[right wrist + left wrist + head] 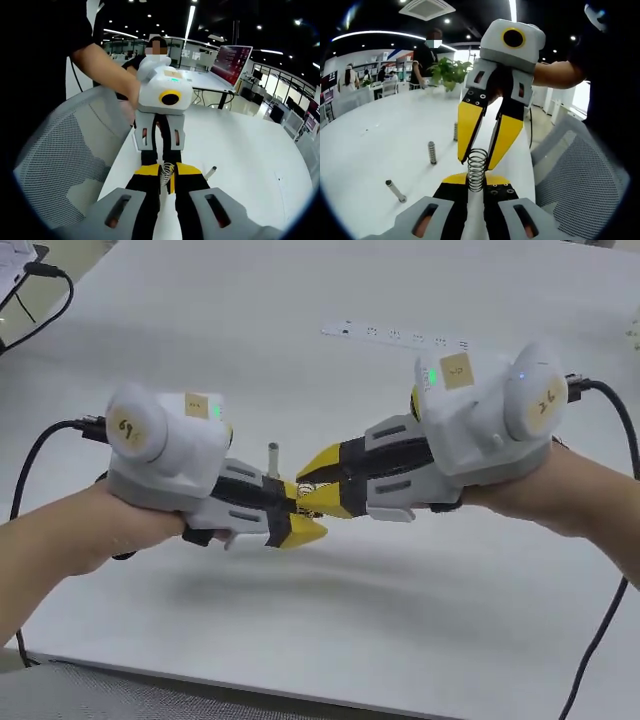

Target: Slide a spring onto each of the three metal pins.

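Note:
A steel spring (477, 169) sits between the two grippers, which meet tip to tip above the table. My left gripper (476, 181) is shut on the spring's near end. My right gripper (167, 172) is shut on the spring (166, 175) from the opposite side, and its yellow fingers (470, 125) flank the coil. I cannot tell whether a pin runs inside the coil. In the head view the spring (311, 485) shows where the left gripper (300, 523) and the right gripper (322, 488) meet. A bare metal pin (273, 458) stands just behind them; this pin (395, 190) (211, 173) is also in both gripper views.
Two upright coils (432, 152) (455, 131) stand farther along the white table (330, 630); whether they sit on pins is unclear. A white power strip (395, 336) lies at the back. Black cables (40, 310) trail at the left, and a mesh chair (590, 190) stands beside the table.

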`<state>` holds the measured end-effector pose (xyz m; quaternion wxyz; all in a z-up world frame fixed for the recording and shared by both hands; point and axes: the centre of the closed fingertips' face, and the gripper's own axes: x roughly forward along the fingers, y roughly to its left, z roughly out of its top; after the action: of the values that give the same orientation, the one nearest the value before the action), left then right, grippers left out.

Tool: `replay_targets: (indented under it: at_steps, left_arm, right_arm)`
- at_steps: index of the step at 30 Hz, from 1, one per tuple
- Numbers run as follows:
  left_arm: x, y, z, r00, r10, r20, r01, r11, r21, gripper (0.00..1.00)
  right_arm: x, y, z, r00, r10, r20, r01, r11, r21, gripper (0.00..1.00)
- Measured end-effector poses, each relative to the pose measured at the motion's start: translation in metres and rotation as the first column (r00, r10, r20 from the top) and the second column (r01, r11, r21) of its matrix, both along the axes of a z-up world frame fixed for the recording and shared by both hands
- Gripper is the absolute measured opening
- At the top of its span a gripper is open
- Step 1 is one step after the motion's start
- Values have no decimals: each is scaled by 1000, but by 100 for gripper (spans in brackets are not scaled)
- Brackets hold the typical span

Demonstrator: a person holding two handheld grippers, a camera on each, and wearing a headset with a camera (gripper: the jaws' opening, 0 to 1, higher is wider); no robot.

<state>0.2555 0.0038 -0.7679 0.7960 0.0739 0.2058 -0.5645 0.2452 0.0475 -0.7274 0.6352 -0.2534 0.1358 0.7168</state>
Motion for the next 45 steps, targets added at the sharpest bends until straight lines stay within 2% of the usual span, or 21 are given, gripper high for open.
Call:
replay_targets:
  at_steps: [11,25,37,41,45]
  left_arm:
    - [0,-1,2,1000,3,1,-3,1000,1,3]
    - [-1,0,1,1000,15,-13,-15,1000,4,13]
    - [1,1,4,999,32,-6,-32,999,2,19]
    - [3,6,2,999,41,-8,-41,999,14,21]
    - [6,18,0,997,72,-11,-72,997,29,28]
  right_arm:
    - [1,-1,2,1000,5,14,-5,1000,-10,7]
    - [1,-1,4,1000,9,21,-9,1000,-13,7]
    - [0,-2,2,1000,12,27,-11,1000,-19,7]
    - [2,-3,3,1000,9,28,-9,1000,-20,7]
    - [4,-4,2,1000,4,31,-3,1000,-21,7]
